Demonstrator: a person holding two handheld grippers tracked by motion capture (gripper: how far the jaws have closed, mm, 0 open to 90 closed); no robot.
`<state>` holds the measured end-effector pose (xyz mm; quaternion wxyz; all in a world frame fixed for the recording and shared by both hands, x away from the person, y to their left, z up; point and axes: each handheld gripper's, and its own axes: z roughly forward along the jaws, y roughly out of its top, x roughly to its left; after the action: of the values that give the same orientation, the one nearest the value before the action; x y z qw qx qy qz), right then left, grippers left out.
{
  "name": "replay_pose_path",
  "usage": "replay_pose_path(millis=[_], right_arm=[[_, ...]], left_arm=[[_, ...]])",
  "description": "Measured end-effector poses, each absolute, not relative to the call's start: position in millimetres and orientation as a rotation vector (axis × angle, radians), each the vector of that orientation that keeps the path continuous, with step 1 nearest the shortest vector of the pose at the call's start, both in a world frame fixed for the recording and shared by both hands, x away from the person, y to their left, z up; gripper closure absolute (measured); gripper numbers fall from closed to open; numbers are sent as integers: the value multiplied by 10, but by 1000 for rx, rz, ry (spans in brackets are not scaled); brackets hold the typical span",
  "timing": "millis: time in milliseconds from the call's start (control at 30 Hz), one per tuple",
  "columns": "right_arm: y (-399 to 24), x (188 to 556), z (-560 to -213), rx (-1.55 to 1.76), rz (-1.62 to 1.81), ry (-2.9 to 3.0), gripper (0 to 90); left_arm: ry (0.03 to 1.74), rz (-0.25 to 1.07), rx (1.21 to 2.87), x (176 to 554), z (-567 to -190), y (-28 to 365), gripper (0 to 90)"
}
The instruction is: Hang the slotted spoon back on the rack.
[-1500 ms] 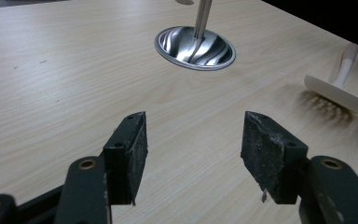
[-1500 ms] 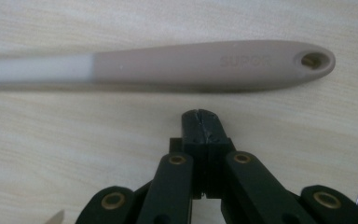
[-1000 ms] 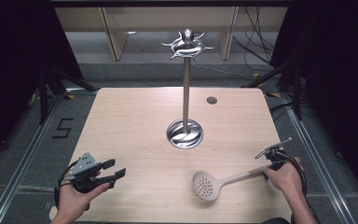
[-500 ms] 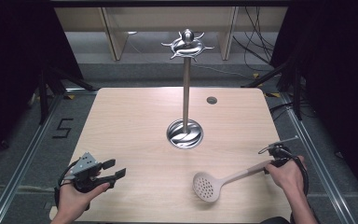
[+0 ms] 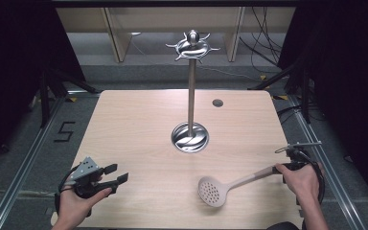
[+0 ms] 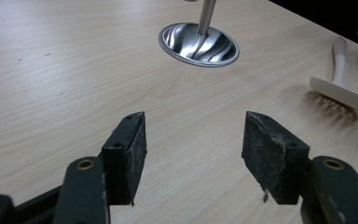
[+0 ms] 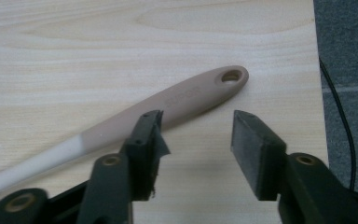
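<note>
The slotted spoon (image 5: pixel 213 191) lies flat on the table (image 5: pixel 139 134) in the lower right of the high view, its perforated bowl toward the lower middle and its tan handle running up to the right. The right tool (image 7: pixel 196 126) has just been opening: its jaws stand apart above the handle, which lies free beneath them. The left tool (image 5: pixel 117 175), lower left, is released, nothing between its jaws. A metal stand (image 5: pixel 190 136) rises at mid-table
</note>
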<state>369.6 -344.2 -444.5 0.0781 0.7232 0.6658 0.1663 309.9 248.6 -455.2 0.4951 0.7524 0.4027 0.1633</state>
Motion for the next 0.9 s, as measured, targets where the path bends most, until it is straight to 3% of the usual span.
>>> replay_pose_path(millis=[33,67,300,900], right_arm=[[-3442,3696,-4445,2165,498,1994,501],[-3454,3704,-4458,2192,526,1967,443],[-3475,3745,-4494,2284,521,1902,393],[-3273,3959,-4567,2404,439,1783,363]], left_arm=[[976,396,1823,3099,-4552,2486,392],[985,401,1820,3101,-4546,2492,392],[1000,394,1819,3124,-4560,2480,392],[959,388,1830,3108,-4530,2416,391]])
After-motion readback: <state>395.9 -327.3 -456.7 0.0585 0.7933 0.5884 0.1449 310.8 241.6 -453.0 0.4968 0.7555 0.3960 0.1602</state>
